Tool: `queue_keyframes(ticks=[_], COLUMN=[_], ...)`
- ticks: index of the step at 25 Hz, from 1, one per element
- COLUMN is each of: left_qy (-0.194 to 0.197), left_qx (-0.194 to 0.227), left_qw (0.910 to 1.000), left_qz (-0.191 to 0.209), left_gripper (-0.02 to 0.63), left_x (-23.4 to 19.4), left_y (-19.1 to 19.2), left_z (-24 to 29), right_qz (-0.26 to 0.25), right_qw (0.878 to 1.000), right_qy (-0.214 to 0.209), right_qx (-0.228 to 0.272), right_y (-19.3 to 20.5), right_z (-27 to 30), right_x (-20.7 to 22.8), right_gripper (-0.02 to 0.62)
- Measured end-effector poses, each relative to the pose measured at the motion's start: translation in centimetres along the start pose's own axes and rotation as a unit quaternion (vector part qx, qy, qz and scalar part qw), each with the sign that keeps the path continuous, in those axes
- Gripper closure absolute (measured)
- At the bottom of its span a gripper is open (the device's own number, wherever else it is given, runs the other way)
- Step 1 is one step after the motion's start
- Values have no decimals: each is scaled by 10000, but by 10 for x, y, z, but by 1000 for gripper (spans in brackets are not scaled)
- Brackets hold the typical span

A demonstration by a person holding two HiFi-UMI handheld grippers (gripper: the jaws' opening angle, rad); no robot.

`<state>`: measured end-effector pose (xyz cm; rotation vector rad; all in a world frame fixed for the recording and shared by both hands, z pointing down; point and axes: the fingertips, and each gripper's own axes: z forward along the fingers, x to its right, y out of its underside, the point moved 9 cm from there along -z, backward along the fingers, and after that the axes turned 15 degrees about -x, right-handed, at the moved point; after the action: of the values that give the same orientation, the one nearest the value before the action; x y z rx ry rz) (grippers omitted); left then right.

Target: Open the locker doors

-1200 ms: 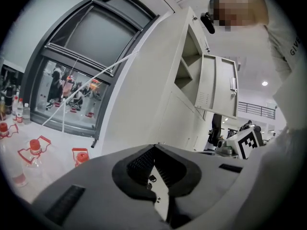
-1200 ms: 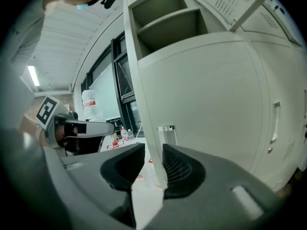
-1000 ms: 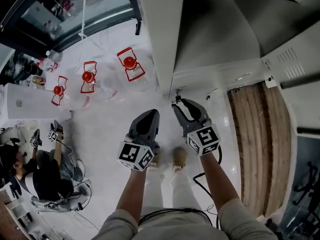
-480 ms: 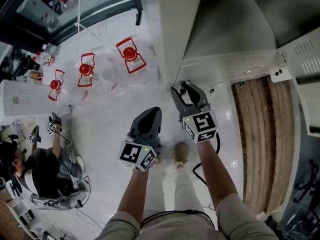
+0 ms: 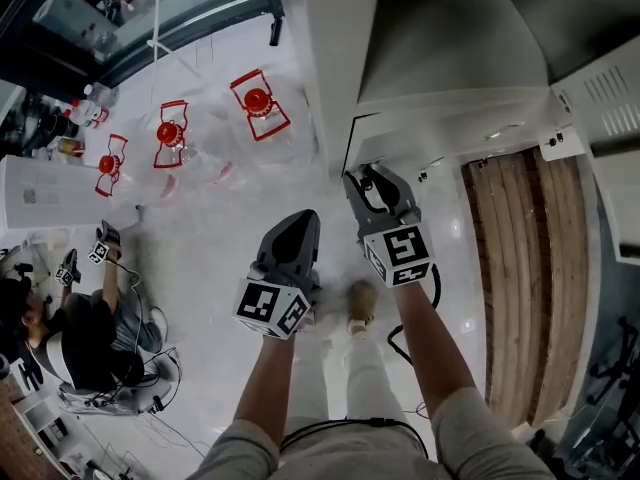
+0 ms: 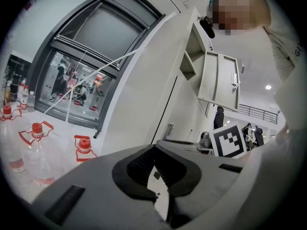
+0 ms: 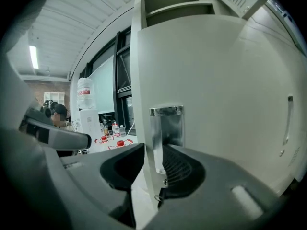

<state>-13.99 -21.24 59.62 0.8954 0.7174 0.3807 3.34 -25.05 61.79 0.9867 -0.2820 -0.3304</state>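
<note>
The white locker [image 5: 440,58] stands in front of me; its lower door [image 7: 216,80] has a metal handle recess [image 7: 167,123] at its left edge. My right gripper [image 5: 362,175] straddles that edge, one finger [image 7: 180,169] in the recess and the other [image 7: 122,169] on the outer side. Its jaws are closing, and the pads look pressed on the door edge. A dark gap shows along the door's left side. My left gripper [image 5: 303,218] hangs shut and holds nothing, left of the locker above the floor. An upper door [image 6: 220,80] stands swung open.
Three water bottles with red caps and handles [image 5: 258,103] lie on the white floor to the left. A person [image 5: 80,343] sits on the floor at far left beside a white dispenser [image 5: 50,203]. A wooden floor strip [image 5: 510,288] runs on the right. My feet [image 5: 360,303] are below the grippers.
The right gripper moved up to the door's left edge and closed round the handle. A dark gap has appeared along that edge. The left gripper barely moved.
</note>
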Motion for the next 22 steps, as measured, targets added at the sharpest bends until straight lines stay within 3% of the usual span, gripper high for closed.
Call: queue_keyframes(ticks=[6,15,22], left_qy=[15,-3,83], left_qx=[13,-38,-69], left_qw=[10000,10000,9998], left_qz=[31,71,144], left_gripper=[607,607,607], left_x=[9,25,44], left_y=[3,10,10], left_z=[2,3,10], right_qz=[-48,26,-97], right_qw=[9999,9998,9998], right_qy=[-117,191,149], right_qx=[60,20,-67], right_y=[14,36,55], right_z=[-20,-56,-85], right_x=[-5,-8,-6], right_gripper=[460,477,474])
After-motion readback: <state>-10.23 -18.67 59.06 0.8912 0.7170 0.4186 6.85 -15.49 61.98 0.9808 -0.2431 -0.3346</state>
